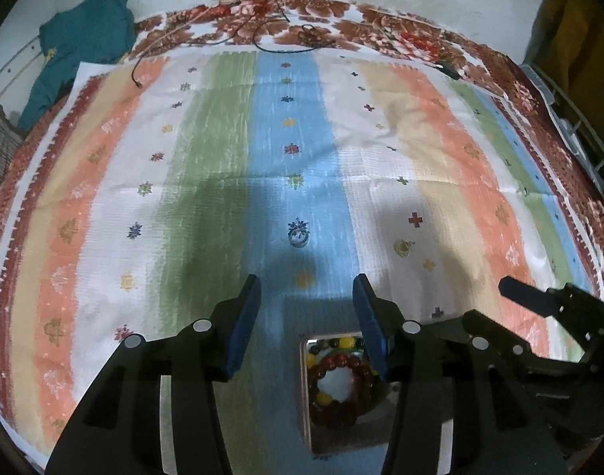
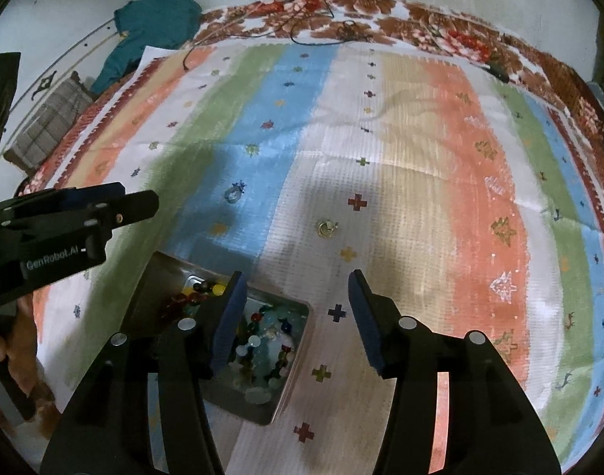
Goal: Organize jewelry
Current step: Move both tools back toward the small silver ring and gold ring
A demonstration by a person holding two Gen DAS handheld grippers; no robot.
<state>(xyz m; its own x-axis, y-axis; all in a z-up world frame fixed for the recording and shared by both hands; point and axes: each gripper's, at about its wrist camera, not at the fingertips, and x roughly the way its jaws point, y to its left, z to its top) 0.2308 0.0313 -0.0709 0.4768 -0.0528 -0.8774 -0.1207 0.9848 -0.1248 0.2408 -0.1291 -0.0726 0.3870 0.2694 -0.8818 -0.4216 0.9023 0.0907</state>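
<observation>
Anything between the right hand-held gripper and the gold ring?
Only bare cloth with a yellow cross print, between the right hand-held gripper and gold ring, per the right wrist view.

Box (image 1: 306,396): near corner hidden behind left gripper finger (image 1: 371,332).
Gold piece (image 2: 325,228): too small to identify.
Silver ring (image 1: 297,237): blurred.
</observation>
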